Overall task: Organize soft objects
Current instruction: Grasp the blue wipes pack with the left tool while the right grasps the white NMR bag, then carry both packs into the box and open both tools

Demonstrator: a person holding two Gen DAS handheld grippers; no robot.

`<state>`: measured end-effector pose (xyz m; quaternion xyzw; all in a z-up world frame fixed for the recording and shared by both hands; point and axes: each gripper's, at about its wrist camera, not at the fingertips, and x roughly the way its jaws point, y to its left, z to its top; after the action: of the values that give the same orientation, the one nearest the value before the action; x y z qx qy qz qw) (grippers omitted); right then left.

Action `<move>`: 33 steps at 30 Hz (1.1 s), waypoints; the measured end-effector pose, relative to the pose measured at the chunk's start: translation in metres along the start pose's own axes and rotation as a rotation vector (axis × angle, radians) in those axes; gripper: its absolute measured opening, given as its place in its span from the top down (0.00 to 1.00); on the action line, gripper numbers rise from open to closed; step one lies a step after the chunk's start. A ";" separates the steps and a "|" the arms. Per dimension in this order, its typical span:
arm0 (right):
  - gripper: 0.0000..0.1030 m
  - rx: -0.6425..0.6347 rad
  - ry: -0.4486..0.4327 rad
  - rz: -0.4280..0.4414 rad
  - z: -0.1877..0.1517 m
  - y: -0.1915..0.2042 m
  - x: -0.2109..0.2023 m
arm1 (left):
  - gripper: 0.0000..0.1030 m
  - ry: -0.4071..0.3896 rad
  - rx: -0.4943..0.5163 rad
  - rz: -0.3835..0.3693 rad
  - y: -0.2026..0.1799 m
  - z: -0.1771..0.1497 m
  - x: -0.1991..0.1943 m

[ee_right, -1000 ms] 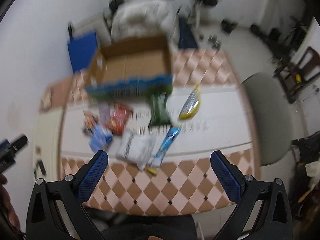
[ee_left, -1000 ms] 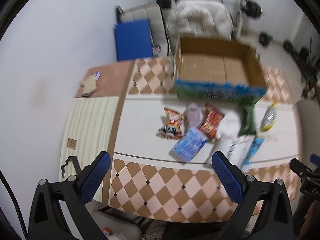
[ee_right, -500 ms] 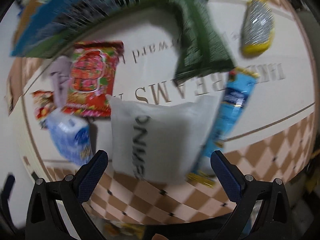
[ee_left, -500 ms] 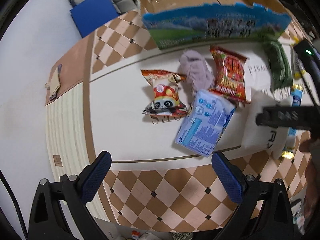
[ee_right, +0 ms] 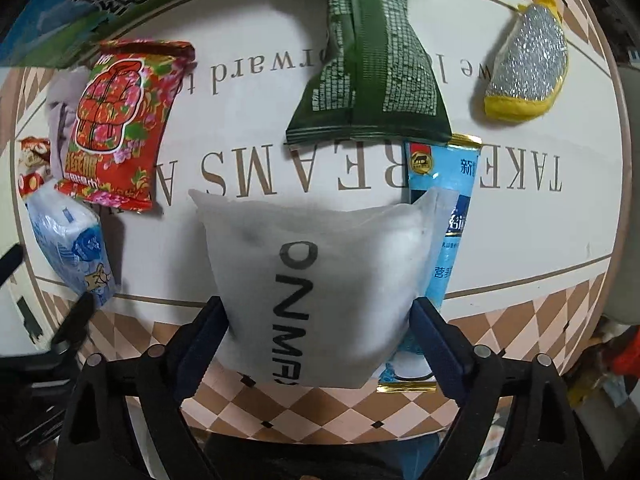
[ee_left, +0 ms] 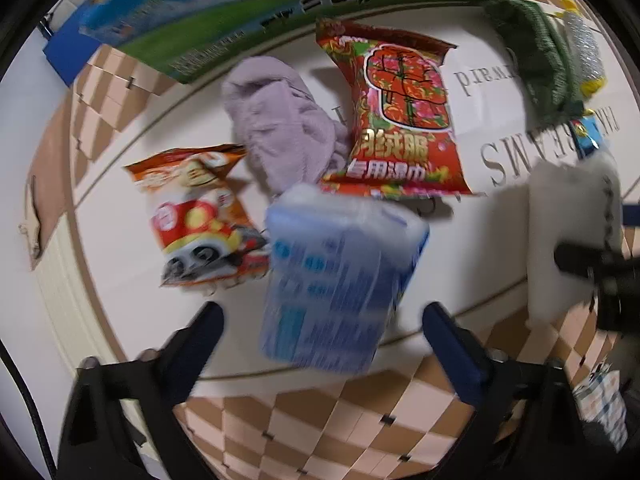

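Black frames, dark blue finger pads

Each hand-held gripper, the left (ee_left: 320,344) and the right (ee_right: 318,332), has matte black angular arms at the bottom of the frame, silver round screws on the joints, and long ribbed dark blue pads (ee_right: 434,346); a black cable runs along the lower left edge.

We are seeing the tabletop (ee_right: 520,240) lying bare to the right of the light blue packet (ee_right: 448,240), giving room to pass. Ahead, the white pouch (ee_right: 320,280) is filling the right gripper (ee_right: 320,328) gap, and the blue tissue pack (ee_left: 340,280) is crowding the left gripper (ee_left: 320,332), with the red packet (ee_left: 404,112) blocking beyond.
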<state>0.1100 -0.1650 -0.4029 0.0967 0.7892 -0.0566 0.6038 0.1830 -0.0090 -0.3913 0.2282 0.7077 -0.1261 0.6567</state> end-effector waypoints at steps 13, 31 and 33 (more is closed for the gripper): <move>0.27 0.033 -0.048 -0.071 -0.023 0.017 0.004 | 0.66 0.009 -0.271 -0.166 0.028 -0.035 0.000; 0.36 -0.095 -0.286 0.156 -0.049 0.028 -0.158 | 0.69 -0.167 -0.352 -0.355 0.064 -0.031 -0.152; 0.36 -0.125 -0.322 0.173 -0.032 0.024 -0.190 | 0.69 -0.171 -0.358 -0.381 0.075 -0.002 -0.168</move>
<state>0.1327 -0.1511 -0.2101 0.1161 0.6733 0.0298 0.7296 0.2236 0.0298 -0.2157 -0.0402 0.6908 -0.1393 0.7084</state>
